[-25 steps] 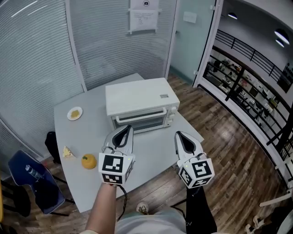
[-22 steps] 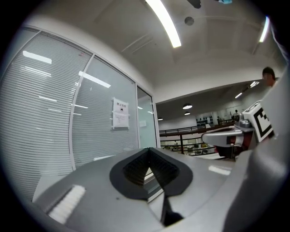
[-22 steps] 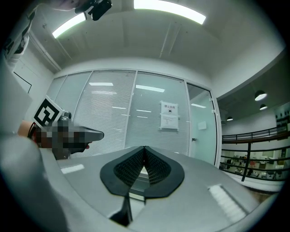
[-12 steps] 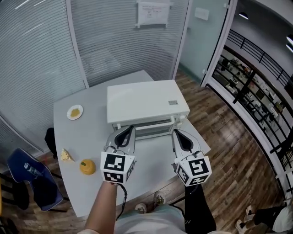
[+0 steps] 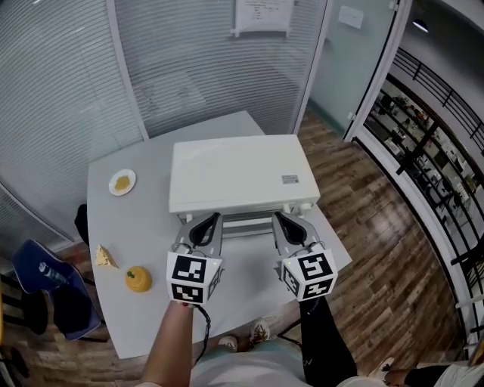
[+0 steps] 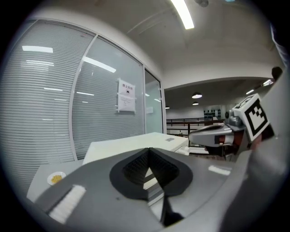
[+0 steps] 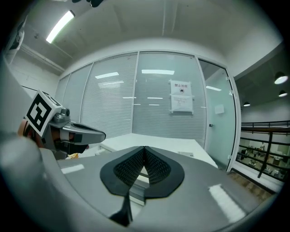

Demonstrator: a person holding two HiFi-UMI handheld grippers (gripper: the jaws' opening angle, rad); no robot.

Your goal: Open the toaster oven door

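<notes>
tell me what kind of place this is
Likely an office or lab building, not a home kitchen: glass partition walls with blinds, a posted notice on the glass, a railed walkway beyond, and the toaster oven on a plain white table.

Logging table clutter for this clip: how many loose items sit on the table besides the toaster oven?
3, all left of the toaster oven: a small plate of yellow food farthest, a pale wedge near the left edge, and an orange round fruit nearest. The oven may hide others.
</notes>
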